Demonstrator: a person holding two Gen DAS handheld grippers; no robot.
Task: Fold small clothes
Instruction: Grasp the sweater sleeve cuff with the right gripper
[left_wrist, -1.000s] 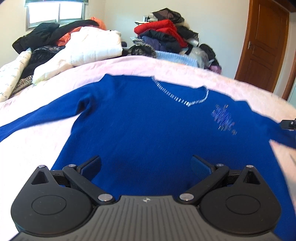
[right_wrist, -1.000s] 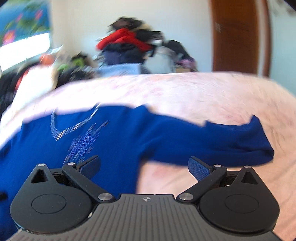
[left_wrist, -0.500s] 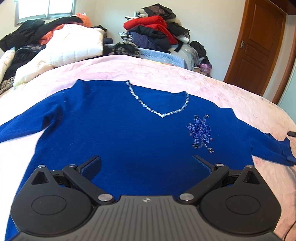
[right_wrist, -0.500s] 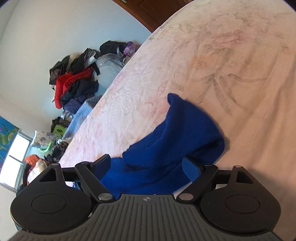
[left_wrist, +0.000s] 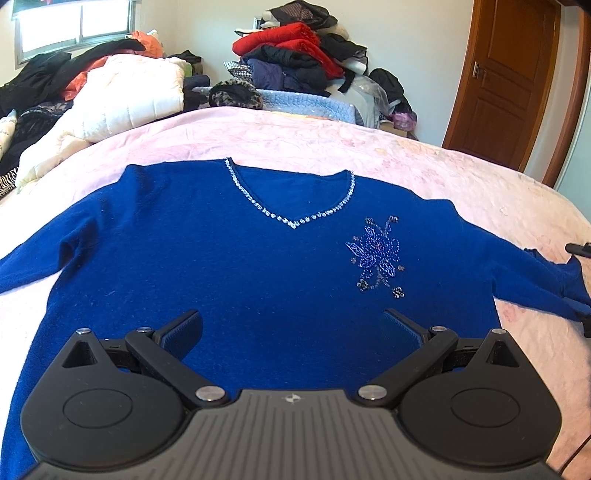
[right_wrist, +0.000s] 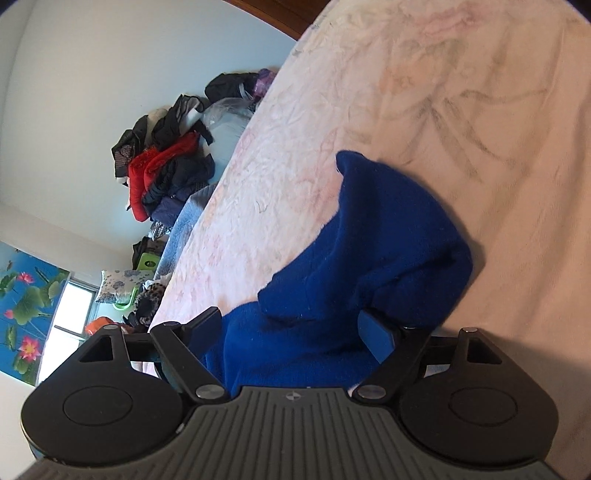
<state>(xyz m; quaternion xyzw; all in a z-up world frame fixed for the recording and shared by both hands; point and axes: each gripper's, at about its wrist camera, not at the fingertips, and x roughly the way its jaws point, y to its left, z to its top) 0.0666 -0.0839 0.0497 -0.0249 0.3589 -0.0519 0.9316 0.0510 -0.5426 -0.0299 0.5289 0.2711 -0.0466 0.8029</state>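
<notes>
A blue sweater (left_wrist: 229, 266) lies spread face up on the pink bed (left_wrist: 332, 147), neckline toward the far clothes pile (left_wrist: 295, 55) and sleeves out to either side. The left gripper (left_wrist: 291, 326) hovers over its near hem with fingers spread wide, holding nothing. At the right, the right gripper (right_wrist: 295, 328) is tilted, fingers spread on either side of the bunched sleeve end (right_wrist: 388, 236), not pinching it.

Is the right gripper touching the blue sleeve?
Cannot tell. In the right wrist view the open right gripper straddles the bunched blue knit sleeve, but no pad contact shows plainly.
</notes>
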